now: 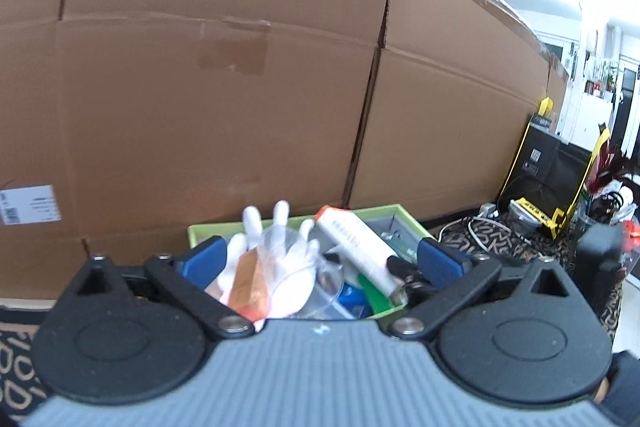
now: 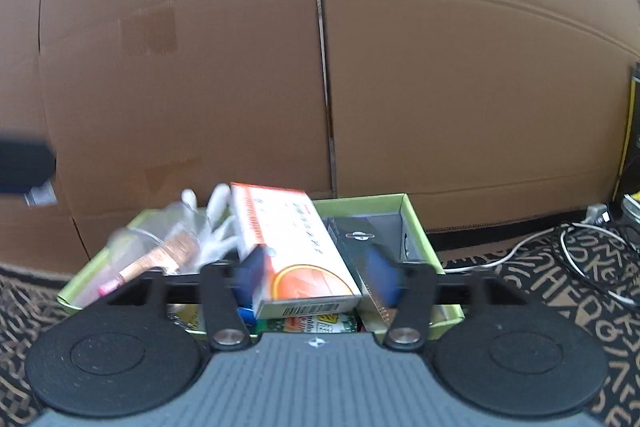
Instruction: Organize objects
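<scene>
Two hand-held grippers hang over one crowded green tray (image 2: 416,223), which sits on a letter-patterned cloth (image 2: 560,291) on the bench, right against a wall of cardboard boxes (image 1: 224,87). Starting at the left: the left hand-held gripper (image 1: 320,261) is spread wide, blue pads out at either side, nothing between them. It hovers above the tray's near end, looking down on a white glove (image 1: 276,247) with fingers poking up, an orange-brown packet (image 1: 250,285) under clear plastic wrap, and a long white tube-like box (image 1: 360,247) leaning across the heap. My read: it's open so it can drop onto one of these loose pieces.

Moving right: the right hand-held gripper (image 2: 318,275) is at a narrower gap, its blue pads flanking the orange-and-white box (image 2: 296,255), which lies tilted on top of the pile. Motion blur makes contact hard to call; the pads look touching or just beside the carton's sides, so I can't say it's truly clamped. Beside that carton lies a dark flat box (image 2: 360,239), and a green printed pack (image 2: 312,325) peeks out beneath. Further right, white cables (image 2: 532,247) trail over the cloth, well apart from the tray. The carton sits highest, so taking it first seems sensible.
</scene>
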The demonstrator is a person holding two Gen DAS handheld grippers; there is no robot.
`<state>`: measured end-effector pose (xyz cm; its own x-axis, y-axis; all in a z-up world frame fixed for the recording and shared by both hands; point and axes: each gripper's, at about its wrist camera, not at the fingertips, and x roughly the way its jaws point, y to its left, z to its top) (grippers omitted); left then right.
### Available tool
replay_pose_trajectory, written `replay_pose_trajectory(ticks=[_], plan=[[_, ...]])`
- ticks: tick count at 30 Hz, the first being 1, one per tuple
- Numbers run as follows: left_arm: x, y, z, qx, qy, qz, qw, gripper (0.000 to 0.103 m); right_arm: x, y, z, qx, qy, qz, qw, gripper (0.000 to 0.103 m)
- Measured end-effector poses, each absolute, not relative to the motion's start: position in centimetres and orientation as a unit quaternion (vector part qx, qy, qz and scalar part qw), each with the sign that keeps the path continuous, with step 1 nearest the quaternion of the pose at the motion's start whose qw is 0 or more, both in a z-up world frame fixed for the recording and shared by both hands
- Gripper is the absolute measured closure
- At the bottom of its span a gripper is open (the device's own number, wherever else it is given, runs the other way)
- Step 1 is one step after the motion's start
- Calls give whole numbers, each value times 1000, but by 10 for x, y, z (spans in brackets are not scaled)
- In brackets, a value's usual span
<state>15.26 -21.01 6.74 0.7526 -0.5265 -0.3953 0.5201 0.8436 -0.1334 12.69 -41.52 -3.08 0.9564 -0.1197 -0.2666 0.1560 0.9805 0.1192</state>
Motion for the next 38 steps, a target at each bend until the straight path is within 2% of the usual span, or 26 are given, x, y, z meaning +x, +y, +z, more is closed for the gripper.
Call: replay_pose_trajectory(ticks=[3,8,18,38], plan=[[134,-193,66,4,218,-261,940,0,93,-406,-27,51,120,-78,988,3],[99,-179,46,28,234,-242,941,0,46,-387,-31,23,174,-69,982,0],[59,-177,-7,47,292,-193,936,0,8,-377,-56,42,223,-92,970,0],[65,-179,-12,68,306,-169,934,0,11,-372,-61,53,235,-102,965,0]])
